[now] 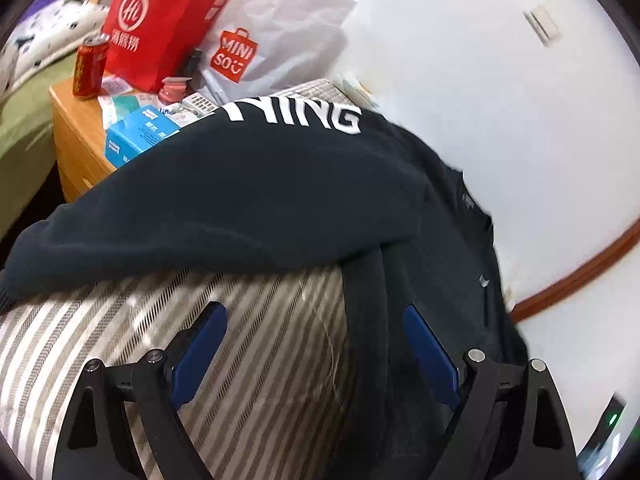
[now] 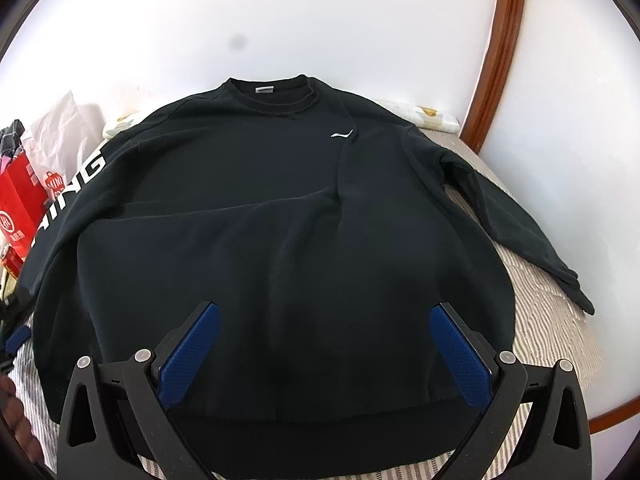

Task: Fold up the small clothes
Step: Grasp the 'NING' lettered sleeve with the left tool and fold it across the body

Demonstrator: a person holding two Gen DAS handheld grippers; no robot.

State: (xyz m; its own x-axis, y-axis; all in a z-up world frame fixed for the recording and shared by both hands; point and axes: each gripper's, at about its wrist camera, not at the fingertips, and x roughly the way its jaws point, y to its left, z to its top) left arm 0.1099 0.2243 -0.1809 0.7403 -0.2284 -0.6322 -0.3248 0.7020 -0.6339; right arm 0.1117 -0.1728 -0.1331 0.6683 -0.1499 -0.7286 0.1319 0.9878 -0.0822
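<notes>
One black sweatshirt (image 2: 280, 208); one striped bedcover (image 1: 120, 340); two shopping bags, one red (image 1: 160, 20), one white (image 1: 280, 32); one red can (image 1: 90, 68); one blue tissue pack (image 1: 136, 136); two grippers, left (image 1: 316, 344) and right (image 2: 324, 344).

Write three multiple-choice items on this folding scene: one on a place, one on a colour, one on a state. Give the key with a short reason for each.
1. Where does the red can stand?
A. On the wooden bedside table
B. On the sweatshirt
C. On the floor

2. What colour are the big letters on the sweatshirt's sleeve?
A. Red
B. White
C. Yellow

3. How does the black sweatshirt lie on the striped cover?
A. Rolled into a ball
B. Folded in half
C. Spread out front up, sleeves out to the sides

Key: 1 A, the can stands at the table's corner beside the red bag. 2 B, the letters show white on black in both views. 3 C, the right wrist view shows collar, chest logo and both sleeves laid out.
</notes>
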